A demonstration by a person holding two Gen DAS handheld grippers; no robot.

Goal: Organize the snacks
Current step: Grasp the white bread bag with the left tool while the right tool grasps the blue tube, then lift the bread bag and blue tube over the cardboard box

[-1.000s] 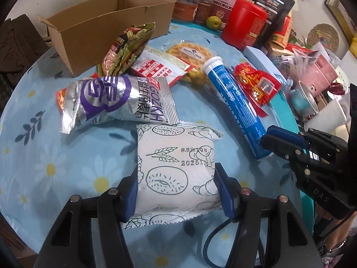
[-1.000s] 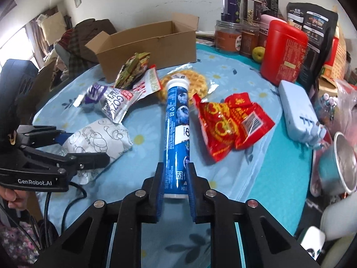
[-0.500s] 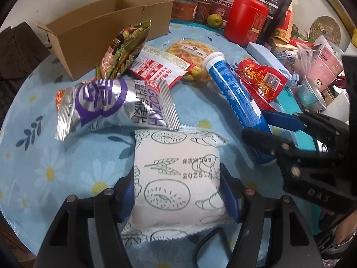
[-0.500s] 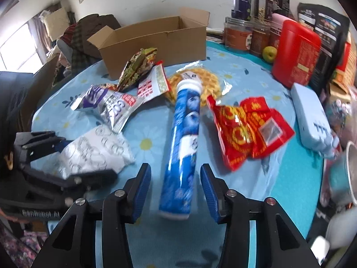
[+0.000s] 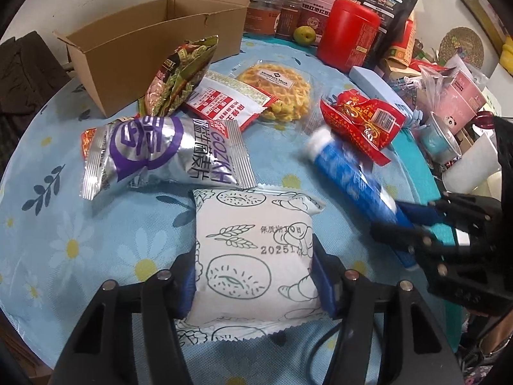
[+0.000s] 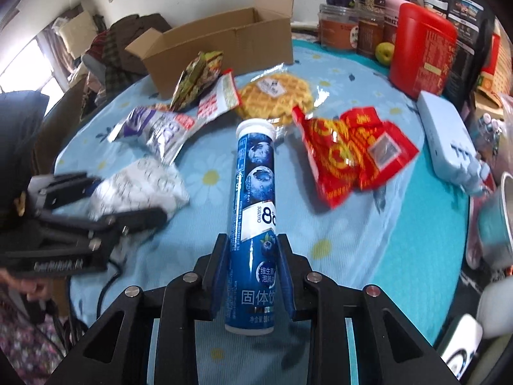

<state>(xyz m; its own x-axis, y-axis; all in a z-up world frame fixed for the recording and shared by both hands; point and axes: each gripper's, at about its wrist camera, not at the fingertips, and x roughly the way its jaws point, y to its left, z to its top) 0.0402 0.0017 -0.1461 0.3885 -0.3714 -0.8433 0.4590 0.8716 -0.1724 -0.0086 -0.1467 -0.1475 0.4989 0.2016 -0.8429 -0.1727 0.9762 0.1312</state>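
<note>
A white bread packet (image 5: 253, 240) printed with line drawings lies on the blue flowered tablecloth (image 5: 64, 224). My left gripper (image 5: 253, 274) is closing on it, and its pads dent both sides of the packet. From the right wrist this gripper (image 6: 128, 197) and the packet (image 6: 144, 183) show at the left. My right gripper (image 6: 252, 256) is shut on the lower part of a long blue tablet tube (image 6: 256, 176) whose white cap points away. In the left wrist view the tube (image 5: 346, 173) is blurred, with the right gripper (image 5: 388, 219) on its near end.
An open cardboard box (image 5: 154, 41) stands at the back left. Before it lie a green packet (image 5: 179, 73), a red-and-white sachet (image 5: 224, 99), a wrapped waffle (image 5: 282, 86), a silver-purple packet (image 5: 154, 154) and a red packet (image 5: 362, 118). A red canister (image 5: 349, 35), jars and clutter crowd the back right.
My right gripper opened around the blue tube, slid farther along it and shut on it again. The tube's cap end has shifted. The left gripper keeps the white packet.
</note>
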